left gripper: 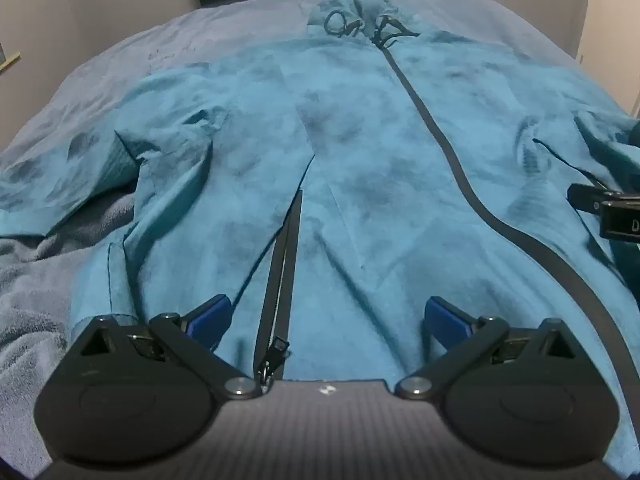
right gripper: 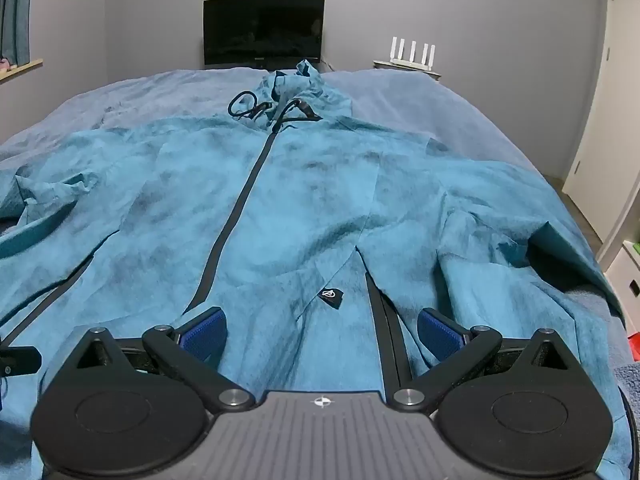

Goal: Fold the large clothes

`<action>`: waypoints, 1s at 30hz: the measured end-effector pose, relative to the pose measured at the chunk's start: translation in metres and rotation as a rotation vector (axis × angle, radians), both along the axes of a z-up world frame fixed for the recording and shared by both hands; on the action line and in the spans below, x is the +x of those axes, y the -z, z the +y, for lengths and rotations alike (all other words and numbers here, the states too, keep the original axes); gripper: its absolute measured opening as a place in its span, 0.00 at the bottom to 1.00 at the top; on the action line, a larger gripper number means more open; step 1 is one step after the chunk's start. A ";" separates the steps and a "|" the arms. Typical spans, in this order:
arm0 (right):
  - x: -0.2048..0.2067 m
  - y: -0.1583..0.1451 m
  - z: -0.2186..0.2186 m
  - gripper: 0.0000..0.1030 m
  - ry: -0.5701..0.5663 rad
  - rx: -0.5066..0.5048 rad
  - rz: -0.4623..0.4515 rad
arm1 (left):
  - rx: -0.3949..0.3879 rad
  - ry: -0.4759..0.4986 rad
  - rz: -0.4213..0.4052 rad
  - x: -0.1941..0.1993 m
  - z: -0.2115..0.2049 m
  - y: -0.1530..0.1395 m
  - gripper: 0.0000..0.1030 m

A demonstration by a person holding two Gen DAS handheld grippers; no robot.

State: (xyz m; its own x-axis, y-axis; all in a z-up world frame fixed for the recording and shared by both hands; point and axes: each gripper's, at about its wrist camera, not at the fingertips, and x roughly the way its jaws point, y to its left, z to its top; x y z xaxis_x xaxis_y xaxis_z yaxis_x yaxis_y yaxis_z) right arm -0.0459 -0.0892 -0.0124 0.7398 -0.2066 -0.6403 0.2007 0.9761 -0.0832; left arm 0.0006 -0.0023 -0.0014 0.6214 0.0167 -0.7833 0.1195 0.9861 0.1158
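Left claw w/ fingers apart over hem of teal zip jacket, pocket zip between them; right claw also apart at hem. Jacket lies front-up on blue bed, hood at far end, monitor beyond hood

The jacket between and ahead of the fingers is matt teal cloth, mottled and creased; its zipper tape looks smooth, faintly sheened, rubbery; the blanket left of the left fingers is fuzzy grey-blue fleece; the finger pads are ribbed blue plastic; the monitor far ahead is glossy black.
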 end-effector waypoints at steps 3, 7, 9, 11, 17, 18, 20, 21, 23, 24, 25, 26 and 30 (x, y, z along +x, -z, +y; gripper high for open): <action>0.001 -0.001 0.001 1.00 0.001 -0.004 0.004 | -0.044 -0.001 -0.002 -0.001 0.005 0.003 1.00; 0.001 -0.001 0.001 1.00 0.009 -0.003 0.006 | -0.034 -0.002 0.014 0.001 0.005 0.005 1.00; 0.001 -0.002 0.001 1.00 0.013 -0.003 0.008 | -0.043 -0.002 0.021 0.003 0.009 0.006 1.00; 0.002 0.005 -0.001 1.00 0.017 -0.005 0.013 | -0.049 -0.004 0.022 0.004 0.011 0.006 1.00; 0.004 0.004 0.001 1.00 0.021 -0.015 0.026 | -0.051 -0.011 0.030 0.006 0.011 0.006 1.00; 0.004 0.004 0.001 1.00 0.020 -0.015 0.026 | -0.050 -0.012 0.032 0.006 0.011 0.006 1.00; 0.004 0.004 0.001 1.00 0.020 -0.016 0.026 | -0.047 -0.013 0.033 0.006 0.012 0.007 1.00; 0.003 0.004 0.001 1.00 0.020 -0.016 0.027 | -0.048 -0.014 0.032 0.006 0.012 0.008 1.00; 0.003 0.005 0.001 1.00 0.020 -0.016 0.028 | -0.048 -0.014 0.033 0.006 0.012 0.007 1.00; 0.003 0.005 0.000 1.00 0.020 -0.017 0.029 | -0.048 -0.014 0.033 0.006 0.012 0.008 1.00; 0.003 0.005 0.001 1.00 0.020 -0.017 0.029 | -0.048 -0.014 0.032 0.006 0.012 0.008 1.00; 0.003 0.005 0.001 1.00 0.021 -0.017 0.029 | -0.048 -0.014 0.033 0.006 0.012 0.007 1.00; 0.003 0.006 0.001 1.00 0.020 -0.017 0.030 | -0.045 -0.014 0.038 0.006 0.013 0.009 1.00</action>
State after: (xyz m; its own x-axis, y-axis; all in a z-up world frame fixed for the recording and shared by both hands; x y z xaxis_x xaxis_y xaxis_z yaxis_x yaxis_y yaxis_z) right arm -0.0427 -0.0886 -0.0179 0.7160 -0.2327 -0.6582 0.2177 0.9702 -0.1063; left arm 0.0067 0.0104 -0.0105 0.5910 -0.0102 -0.8066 0.1086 0.9918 0.0670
